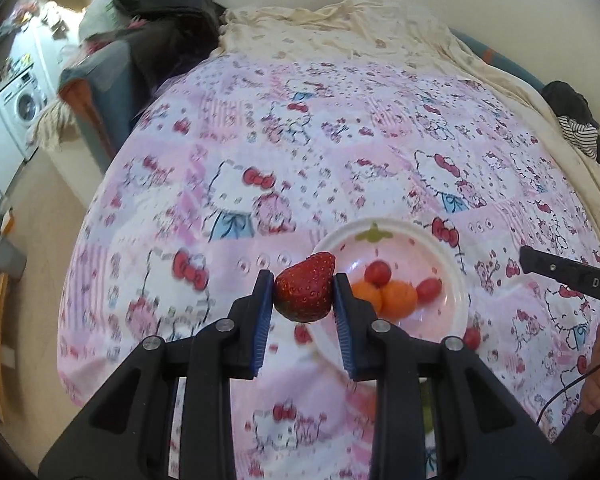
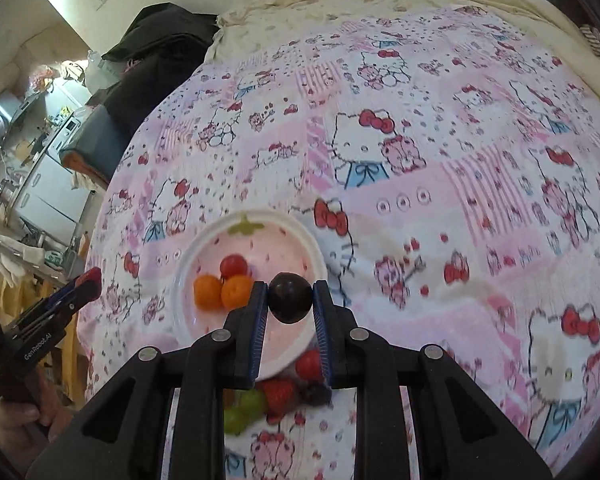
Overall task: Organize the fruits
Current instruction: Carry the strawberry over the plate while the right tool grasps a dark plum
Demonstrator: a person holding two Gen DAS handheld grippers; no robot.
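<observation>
My left gripper (image 1: 303, 294) is shut on a red strawberry (image 1: 305, 288) and holds it above the left rim of a white and pink bowl (image 1: 400, 230). The bowl holds two orange kumquats (image 1: 398, 298) and two red cherry tomatoes (image 1: 378, 273). My right gripper (image 2: 290, 298) is shut on a dark purple grape (image 2: 291, 297) over the right side of the same bowl (image 2: 260, 216). Loose fruit lies on the cloth in front of the bowl: green grapes (image 2: 244, 410), a strawberry (image 2: 279, 394), a tomato (image 2: 308, 364) and a dark grape (image 2: 318, 394).
The bowl sits on a pink Hello Kitty sheet (image 1: 300, 140) over a bed. Dark clothes (image 1: 168, 12) lie at the head end on the left. A washing machine (image 1: 22, 100) and kitchen shelves (image 2: 40, 168) stand beyond the bed's left edge.
</observation>
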